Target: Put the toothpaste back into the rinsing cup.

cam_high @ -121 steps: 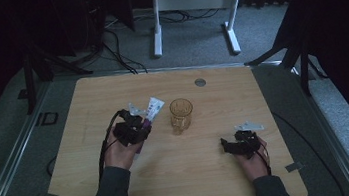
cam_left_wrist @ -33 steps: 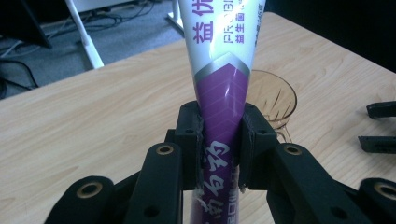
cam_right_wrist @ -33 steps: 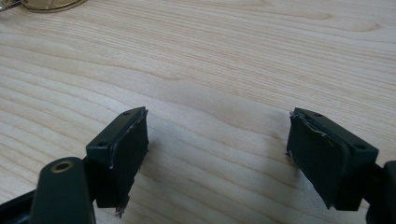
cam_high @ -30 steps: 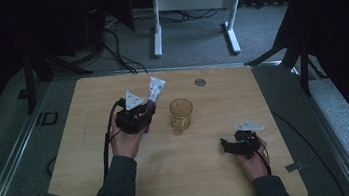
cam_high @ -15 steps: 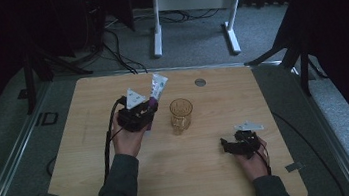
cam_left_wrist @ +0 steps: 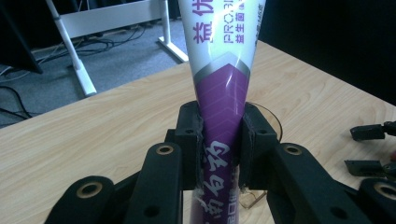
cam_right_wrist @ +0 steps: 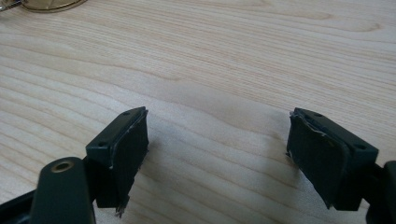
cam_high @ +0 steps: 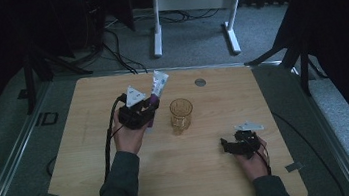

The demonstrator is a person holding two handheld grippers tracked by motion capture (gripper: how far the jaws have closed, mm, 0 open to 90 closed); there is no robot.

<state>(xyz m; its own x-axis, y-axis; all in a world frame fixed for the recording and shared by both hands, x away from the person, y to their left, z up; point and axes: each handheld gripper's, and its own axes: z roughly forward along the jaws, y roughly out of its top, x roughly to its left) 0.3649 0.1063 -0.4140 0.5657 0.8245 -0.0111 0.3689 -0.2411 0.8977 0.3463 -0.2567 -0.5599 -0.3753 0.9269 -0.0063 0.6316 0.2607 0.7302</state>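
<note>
A white and purple toothpaste tube (cam_high: 157,87) stands nearly upright over the table, flat end up. My left gripper (cam_high: 150,109) is shut on its purple lower part. In the left gripper view the tube (cam_left_wrist: 224,70) rises between the two black pads, and the left gripper (cam_left_wrist: 219,140) pinches it firmly. An amber glass cup (cam_high: 181,115) stands just right of the tube, apart from it. My right gripper (cam_high: 227,146) rests on the table at the front right. In its own view the right gripper (cam_right_wrist: 217,149) is open over bare wood.
The wooden table (cam_high: 98,188) has a round grey grommet (cam_high: 200,81) near its back edge. A white desk frame (cam_high: 191,5) and cables lie on the carpet behind. The cup's base (cam_right_wrist: 46,4) sits ahead of the right gripper.
Over four seconds my left gripper has carried the tube up and toward the back, ending beside the cup. In the last second it barely moves. The right gripper has stayed put.
</note>
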